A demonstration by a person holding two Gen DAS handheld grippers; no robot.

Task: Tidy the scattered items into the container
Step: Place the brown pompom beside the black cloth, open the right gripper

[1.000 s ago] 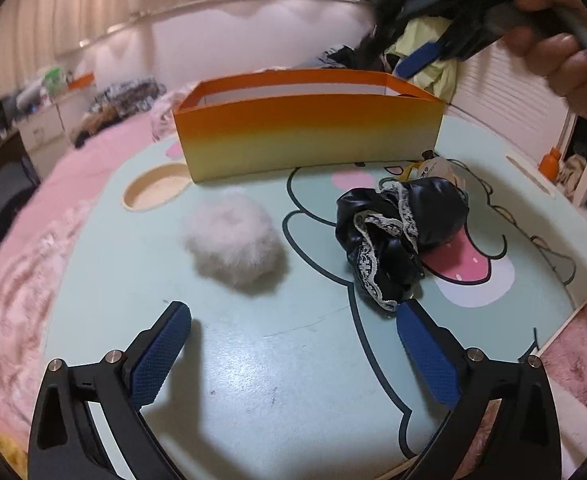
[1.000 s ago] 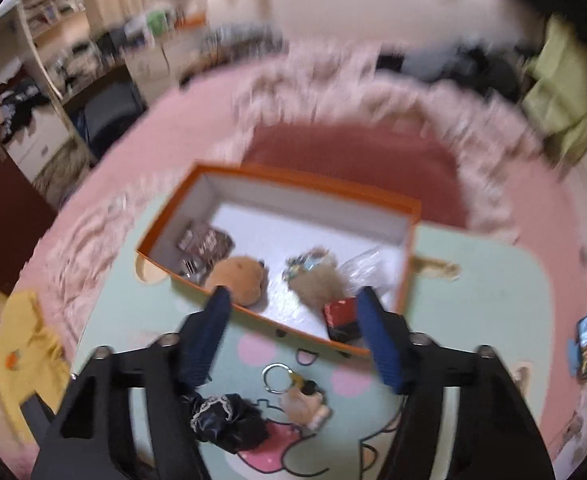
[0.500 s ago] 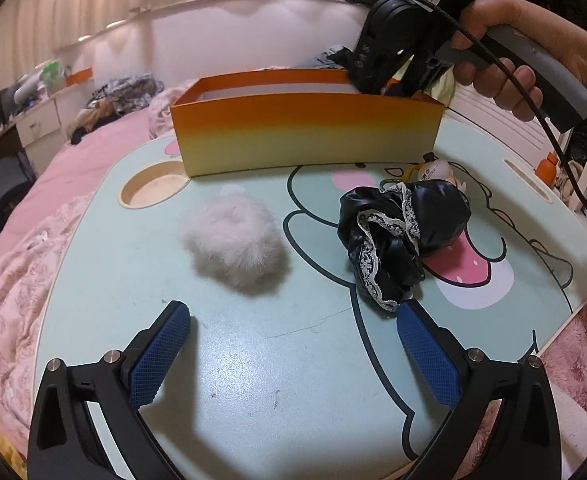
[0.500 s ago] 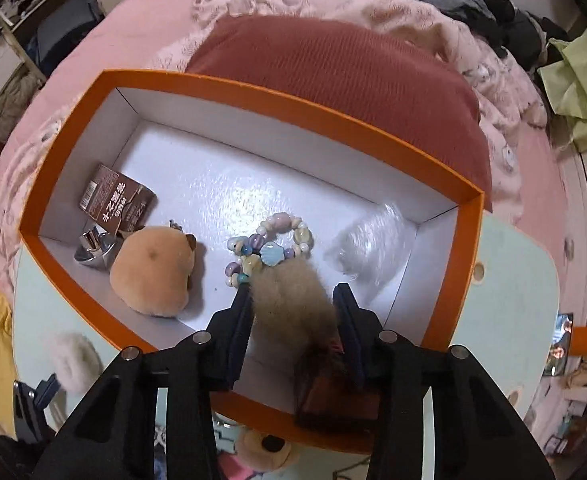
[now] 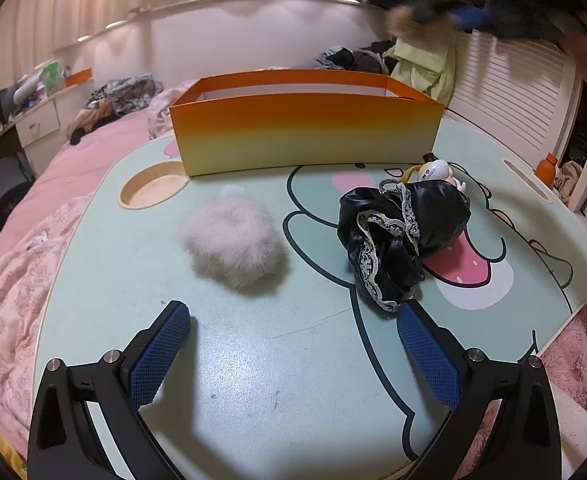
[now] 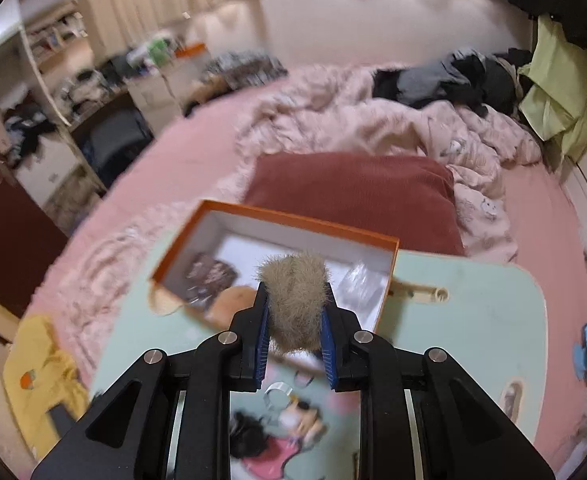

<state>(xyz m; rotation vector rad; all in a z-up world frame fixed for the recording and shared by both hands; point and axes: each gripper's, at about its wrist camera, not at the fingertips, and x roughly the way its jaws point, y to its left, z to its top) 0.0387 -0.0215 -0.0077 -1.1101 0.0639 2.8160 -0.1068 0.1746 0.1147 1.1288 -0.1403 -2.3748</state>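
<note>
The right gripper (image 6: 295, 300) pinches a tan fur pom-pom (image 6: 294, 300) between its blue pads, jaws pressed tight on it, held in the air above the near edge of an orange box (image 6: 317, 222). Inside the box's white interior lie a brown printed packet (image 6: 209, 274), a tan plush toy (image 6: 229, 302) and a clear plastic wrapper (image 6: 359, 286).

The left gripper (image 5: 293, 354) sits low over a pale green cartoon-printed lap table (image 5: 253, 360), jaws spread wide with nothing between them. Just beyond its fingers on the table are a white fluffy pom-pom (image 5: 233, 240) to the left and a black satin scrunchie with lace trim (image 5: 401, 236) to the right. A small white figure keychain (image 5: 433, 170) touches the scrunchie's far side. Farther back stands the box, well apart from both. Behind it is a pink bed (image 6: 197, 152).
</note>
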